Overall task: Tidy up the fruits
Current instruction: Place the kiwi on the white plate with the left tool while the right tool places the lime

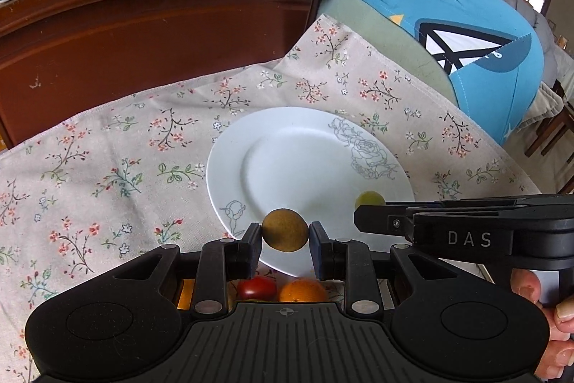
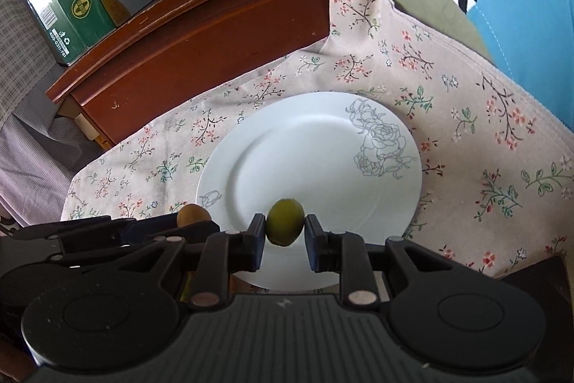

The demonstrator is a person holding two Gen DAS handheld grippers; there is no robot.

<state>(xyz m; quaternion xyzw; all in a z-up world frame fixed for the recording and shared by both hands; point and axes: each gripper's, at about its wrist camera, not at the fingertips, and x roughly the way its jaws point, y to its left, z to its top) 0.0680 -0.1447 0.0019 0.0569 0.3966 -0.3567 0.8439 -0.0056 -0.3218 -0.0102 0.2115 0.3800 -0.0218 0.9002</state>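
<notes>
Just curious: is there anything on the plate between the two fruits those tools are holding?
No. Between the round brown fruit and the green fruit, the right wrist view shows only bare white plate.

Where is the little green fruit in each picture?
Left wrist view: the green fruit peeks out low on the right, behind the right gripper.
Right wrist view: it sits low in the middle, pinched by that gripper.
Shared landmark: the white plate with its drawn rose.
</notes>
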